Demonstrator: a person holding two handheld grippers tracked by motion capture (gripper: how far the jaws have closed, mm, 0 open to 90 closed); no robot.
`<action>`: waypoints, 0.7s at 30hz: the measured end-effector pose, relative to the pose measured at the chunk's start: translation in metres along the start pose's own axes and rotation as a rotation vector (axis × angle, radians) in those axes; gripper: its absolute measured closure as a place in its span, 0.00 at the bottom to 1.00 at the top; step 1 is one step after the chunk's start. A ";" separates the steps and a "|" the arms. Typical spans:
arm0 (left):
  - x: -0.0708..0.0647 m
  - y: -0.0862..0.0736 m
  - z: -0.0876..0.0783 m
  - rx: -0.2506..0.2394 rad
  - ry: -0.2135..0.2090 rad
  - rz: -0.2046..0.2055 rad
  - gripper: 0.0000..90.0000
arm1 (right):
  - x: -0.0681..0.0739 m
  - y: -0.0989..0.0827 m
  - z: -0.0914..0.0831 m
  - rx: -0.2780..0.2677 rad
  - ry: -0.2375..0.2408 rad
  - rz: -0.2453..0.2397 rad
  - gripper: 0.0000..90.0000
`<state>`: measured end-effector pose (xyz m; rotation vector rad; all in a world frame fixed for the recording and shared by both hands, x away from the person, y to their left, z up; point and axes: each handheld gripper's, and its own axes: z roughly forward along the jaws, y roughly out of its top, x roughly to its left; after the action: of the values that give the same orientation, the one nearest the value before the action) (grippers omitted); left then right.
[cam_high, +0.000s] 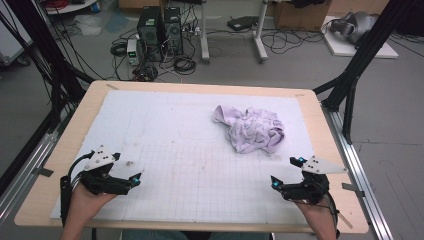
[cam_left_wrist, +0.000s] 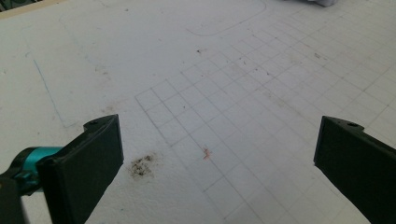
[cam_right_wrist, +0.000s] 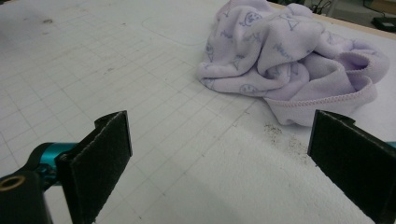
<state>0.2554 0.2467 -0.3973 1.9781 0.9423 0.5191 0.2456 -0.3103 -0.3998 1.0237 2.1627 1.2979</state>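
Note:
A crumpled pale lilac cloth (cam_high: 252, 129) with small printed figures lies bunched on the white gridded mat (cam_high: 175, 150), right of centre. In the right gripper view the cloth (cam_right_wrist: 289, 60) sits just beyond my open jaws, toward the upper right. My right gripper (cam_high: 286, 172) rests near the mat's front right, open with nothing in it, a short way in front of the cloth. My left gripper (cam_high: 127, 169) lies at the front left, open and holding nothing, far from the cloth. Its jaws frame bare mat (cam_left_wrist: 219, 116) with a dark smudge (cam_left_wrist: 141, 165).
The mat lies on a wooden table (cam_high: 40, 195) with black frame posts (cam_high: 360, 60) at both sides. Beyond the far edge, computer towers (cam_high: 160, 32), cables and a desk leg stand on the floor. Faint outlines are drawn on the mat.

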 end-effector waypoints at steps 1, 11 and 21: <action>0.000 0.000 0.000 0.000 -0.001 -0.001 0.02 | 0.000 0.000 -0.001 0.001 0.000 0.000 0.06; 0.000 -0.001 -0.001 0.009 0.001 0.005 0.02 | 0.000 0.001 0.002 0.008 0.010 -0.004 0.06; -0.002 0.003 0.000 0.011 -0.009 0.020 0.02 | -0.002 0.004 0.001 -0.002 0.012 -0.010 0.06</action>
<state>0.2552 0.2443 -0.3943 1.9993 0.9229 0.5170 0.2491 -0.3096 -0.3969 1.0063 2.1724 1.3045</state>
